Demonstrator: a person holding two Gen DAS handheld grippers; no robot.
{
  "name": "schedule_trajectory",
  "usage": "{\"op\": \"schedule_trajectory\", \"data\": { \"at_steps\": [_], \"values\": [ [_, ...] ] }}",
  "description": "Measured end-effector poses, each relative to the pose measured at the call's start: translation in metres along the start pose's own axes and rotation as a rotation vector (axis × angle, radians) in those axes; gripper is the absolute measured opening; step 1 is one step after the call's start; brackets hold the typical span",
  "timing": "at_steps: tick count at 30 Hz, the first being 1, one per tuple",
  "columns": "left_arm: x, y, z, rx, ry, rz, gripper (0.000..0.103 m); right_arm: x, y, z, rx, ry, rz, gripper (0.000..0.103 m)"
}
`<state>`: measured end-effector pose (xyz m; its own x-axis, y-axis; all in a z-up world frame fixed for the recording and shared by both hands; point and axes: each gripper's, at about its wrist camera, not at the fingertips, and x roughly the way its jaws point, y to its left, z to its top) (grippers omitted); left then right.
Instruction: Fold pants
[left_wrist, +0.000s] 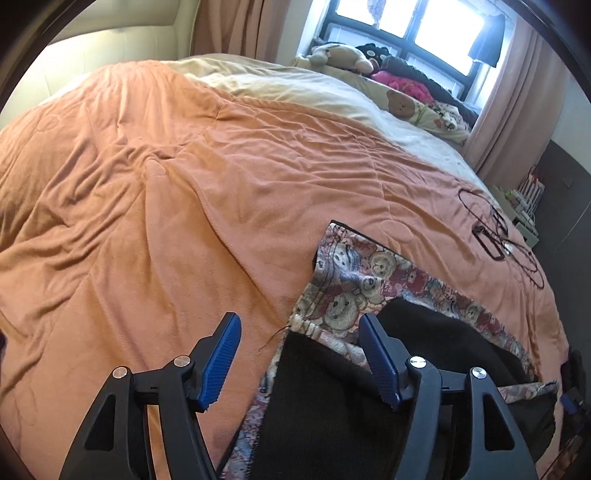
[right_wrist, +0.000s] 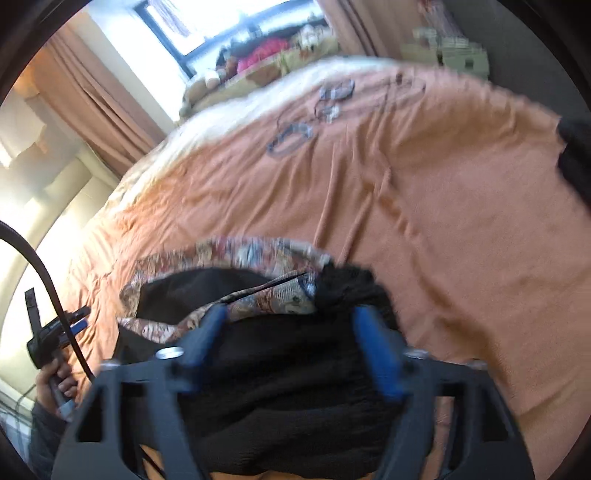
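Observation:
The pants (left_wrist: 351, 280) have a teddy-bear print outside and a black lining (left_wrist: 325, 398). They lie folded on an orange blanket (left_wrist: 147, 206) near the bed's front edge. My left gripper (left_wrist: 299, 321) is open above the pants' left edge, one blue pad over the blanket and the other over the fabric, gripping nothing. In the blurred right wrist view, my right gripper (right_wrist: 291, 312) is open above the bunched black lining (right_wrist: 277, 369), with the printed edge (right_wrist: 258, 251) just beyond its tips. A hand holds the left gripper (right_wrist: 55, 328) at that view's left edge.
Black cords (left_wrist: 495, 229) lie on the blanket at the far right, also visible as cords (right_wrist: 295, 136). Stuffed toys (left_wrist: 343, 55) and bedding sit under the window. A curtain (left_wrist: 509, 110) hangs at the right, with a low shelf (left_wrist: 524, 206) beside the bed.

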<state>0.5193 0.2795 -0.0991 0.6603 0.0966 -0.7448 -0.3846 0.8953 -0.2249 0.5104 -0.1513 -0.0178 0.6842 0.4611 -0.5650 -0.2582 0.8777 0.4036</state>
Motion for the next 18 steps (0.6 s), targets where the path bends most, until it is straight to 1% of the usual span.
{"op": "schedule_trajectory", "data": {
  "at_steps": [2,4,6,10,14,18],
  "values": [
    [0.001,0.001,-0.002,0.03,0.014,0.003,0.068,-0.006,-0.001,0.001,-0.003,0.007,0.018,0.078],
    [0.005,0.001,-0.006,0.083,0.037,0.018,0.068,-0.007,-0.004,0.0,-0.019,0.019,-0.009,0.078],
    [0.012,-0.003,-0.01,0.145,0.061,0.015,0.068,-0.007,-0.007,-0.001,-0.036,0.033,-0.033,0.077],
    [0.027,-0.008,-0.018,0.237,0.112,0.015,0.068,-0.004,-0.008,-0.003,-0.073,0.075,-0.049,0.077],
    [0.042,-0.006,-0.02,0.27,0.145,-0.005,0.068,0.005,-0.005,0.005,-0.106,0.138,-0.064,0.077],
    [0.053,-0.009,-0.021,0.305,0.155,-0.014,0.066,0.015,-0.003,0.015,-0.147,0.172,-0.086,0.077]
  ]
}}
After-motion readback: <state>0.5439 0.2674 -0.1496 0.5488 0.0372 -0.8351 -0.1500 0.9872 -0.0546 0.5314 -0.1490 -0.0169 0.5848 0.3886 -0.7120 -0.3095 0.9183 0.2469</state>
